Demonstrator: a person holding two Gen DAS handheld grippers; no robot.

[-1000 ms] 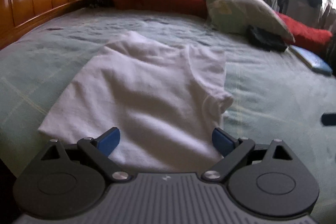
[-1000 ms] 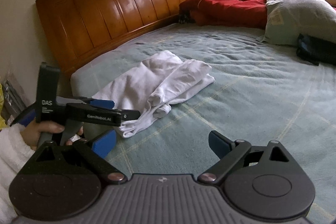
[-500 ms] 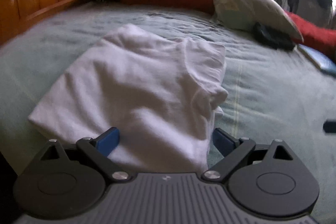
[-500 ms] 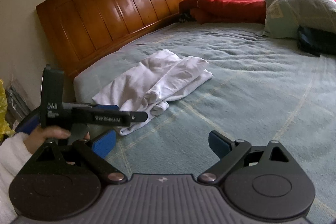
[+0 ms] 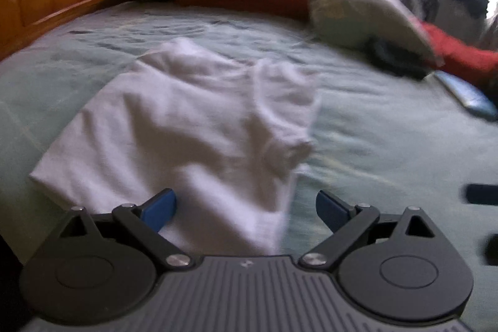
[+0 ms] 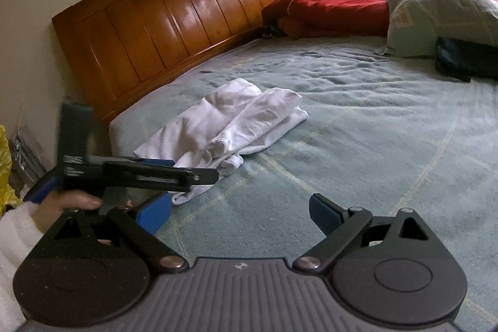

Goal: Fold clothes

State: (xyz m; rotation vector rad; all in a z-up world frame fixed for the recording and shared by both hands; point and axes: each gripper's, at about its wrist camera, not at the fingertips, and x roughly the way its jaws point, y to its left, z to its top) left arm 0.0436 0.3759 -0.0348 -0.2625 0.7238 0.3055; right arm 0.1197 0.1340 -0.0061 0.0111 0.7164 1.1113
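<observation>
**A:** Left gripper, jaws spread wide, nothing between the blue pads, and the near end of the white garment is lying right in that gap!

**B:** And the right gripper?

**A:** Jaws wide too, empty, hovering over bare bedspread, well apart from the cloth. From there the garment sits far and to the left, and you can see the left gripper from the side with its tip just at the garment's near end.

**B:** So the left hand is the nearer one.

**A:** By a long way. The cloth's long axis runs from near to far, away from the left jaws towards the wooden headboard, leaning slightly right. My read: a pinch on that near edge comes next, then carry it far along the axis.

**B:** Count it up.

**A:** One white garment, already part folded with a rolled layer along its right side. Two grippers. One pillow, one red blanket, one dark item beside the pillow.
</observation>
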